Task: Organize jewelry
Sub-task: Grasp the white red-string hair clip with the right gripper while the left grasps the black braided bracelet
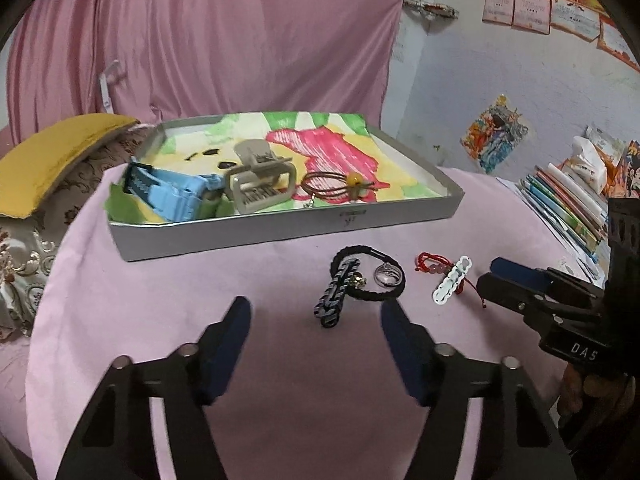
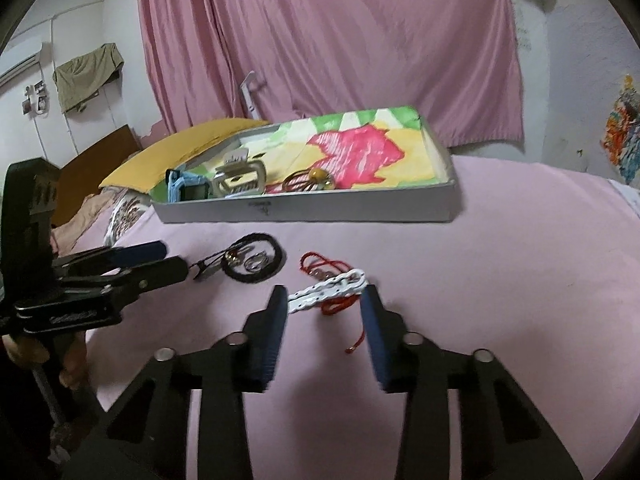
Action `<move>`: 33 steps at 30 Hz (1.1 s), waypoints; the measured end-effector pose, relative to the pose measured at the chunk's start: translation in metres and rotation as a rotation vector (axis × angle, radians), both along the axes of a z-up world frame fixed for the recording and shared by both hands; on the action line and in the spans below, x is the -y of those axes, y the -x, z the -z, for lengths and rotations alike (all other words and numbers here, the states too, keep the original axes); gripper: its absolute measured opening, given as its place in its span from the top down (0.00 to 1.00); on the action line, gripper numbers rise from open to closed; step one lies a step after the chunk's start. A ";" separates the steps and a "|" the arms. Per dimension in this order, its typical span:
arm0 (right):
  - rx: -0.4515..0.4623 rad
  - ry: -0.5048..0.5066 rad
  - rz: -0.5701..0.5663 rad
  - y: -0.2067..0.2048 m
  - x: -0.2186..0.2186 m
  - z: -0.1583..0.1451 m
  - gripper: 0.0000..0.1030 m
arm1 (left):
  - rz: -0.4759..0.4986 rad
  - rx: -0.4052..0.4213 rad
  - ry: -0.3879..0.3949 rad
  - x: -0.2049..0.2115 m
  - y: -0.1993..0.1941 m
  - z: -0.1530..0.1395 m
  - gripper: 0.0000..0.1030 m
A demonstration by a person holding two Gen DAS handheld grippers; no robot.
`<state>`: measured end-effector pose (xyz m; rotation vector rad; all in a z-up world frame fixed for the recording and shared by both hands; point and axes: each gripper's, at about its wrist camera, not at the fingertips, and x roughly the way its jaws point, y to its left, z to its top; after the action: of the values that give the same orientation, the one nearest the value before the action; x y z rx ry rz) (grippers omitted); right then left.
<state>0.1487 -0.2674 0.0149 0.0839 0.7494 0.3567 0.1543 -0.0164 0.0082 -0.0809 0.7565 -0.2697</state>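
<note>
A grey tray [image 1: 288, 226] lined with a coloured drawing holds a blue watch [image 1: 168, 192], a beige hair claw [image 1: 260, 184] and a brown cord bracelet with a yellow bead [image 1: 340, 186]. On the pink cloth in front lie a black braided bracelet [image 1: 368, 276], a black chain clip [image 1: 334, 298], a silver ring [image 1: 387, 275], a red string bracelet [image 1: 434, 264] and a white chain clip [image 1: 452, 280]. My left gripper [image 1: 316, 320] is open just before the black clip. My right gripper [image 2: 325, 308] is open around the white clip [image 2: 328, 292] and red string [image 2: 320, 266].
The tray [image 2: 312, 210] stands at the back of the pink-covered table. A yellow cushion [image 1: 52, 156] lies at the left. Books and papers [image 1: 568, 204] are stacked at the right. A pink curtain [image 1: 200, 40] hangs behind.
</note>
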 end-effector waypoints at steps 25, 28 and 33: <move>-0.131 0.078 -0.018 -0.054 -0.034 0.009 0.79 | 0.070 -0.129 -0.019 0.018 -0.034 0.009 0.84; -0.124 0.076 -0.022 -0.053 -0.032 0.009 0.80 | 0.075 -0.131 -0.033 0.020 -0.033 0.008 0.85; -0.112 0.043 -0.011 -0.048 -0.022 0.009 0.87 | 0.085 -0.131 -0.010 0.018 -0.030 0.008 0.85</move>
<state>0.1971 -0.2452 0.0055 0.0603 0.8683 0.3481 0.1841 -0.0347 0.0001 -0.0574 0.8923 -0.3442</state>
